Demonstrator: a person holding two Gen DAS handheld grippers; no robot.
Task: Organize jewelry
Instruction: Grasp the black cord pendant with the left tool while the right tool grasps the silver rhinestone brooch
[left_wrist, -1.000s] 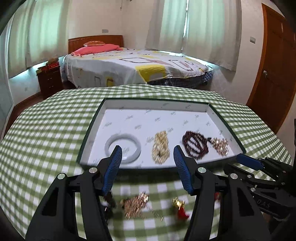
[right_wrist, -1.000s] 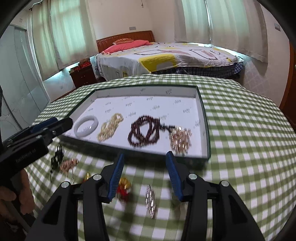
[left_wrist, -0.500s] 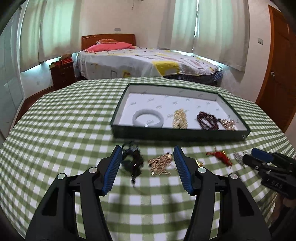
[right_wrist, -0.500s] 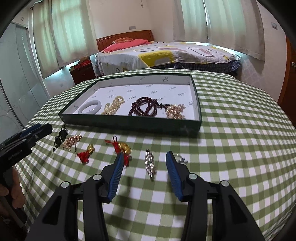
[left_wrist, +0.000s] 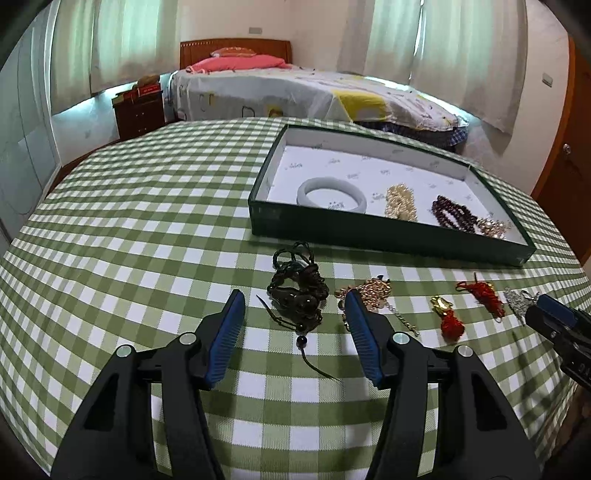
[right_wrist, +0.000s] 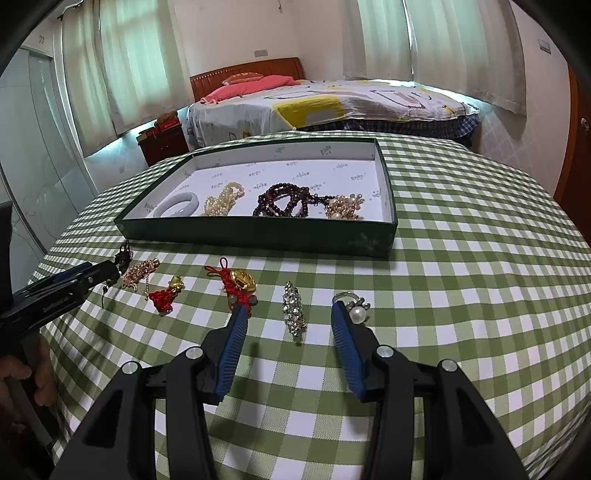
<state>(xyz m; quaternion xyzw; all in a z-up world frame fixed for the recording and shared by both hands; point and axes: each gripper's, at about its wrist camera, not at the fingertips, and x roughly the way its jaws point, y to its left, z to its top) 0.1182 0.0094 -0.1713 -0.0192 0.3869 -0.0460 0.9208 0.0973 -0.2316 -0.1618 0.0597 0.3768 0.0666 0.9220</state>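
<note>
A green tray (left_wrist: 369, 236) (right_wrist: 258, 236) holds a white bangle (left_wrist: 331, 193), a pale bead chain (left_wrist: 400, 203), a dark red bead string (left_wrist: 452, 213) and a gold-pearl cluster (right_wrist: 343, 208). On the cloth in front lie a black cord necklace (left_wrist: 297, 293), a gold chain (left_wrist: 375, 291), two red-gold charms (left_wrist: 447, 317) (right_wrist: 238, 282), a crystal clip (right_wrist: 293, 314) and a pearl ring (right_wrist: 356, 308). My left gripper (left_wrist: 295, 299) is open around the black necklace. My right gripper (right_wrist: 288, 314) is open around the crystal clip.
The round table has a green checked cloth (left_wrist: 147, 221). A bed (left_wrist: 295, 92), a wooden nightstand (left_wrist: 138, 110) and a door (left_wrist: 569, 166) stand behind it. The right gripper's tip (left_wrist: 554, 321) shows in the left wrist view.
Both grippers have pulled back from over the tray toward the table's near edge. The loose pieces on the cloth now lie between their open fingers.
</note>
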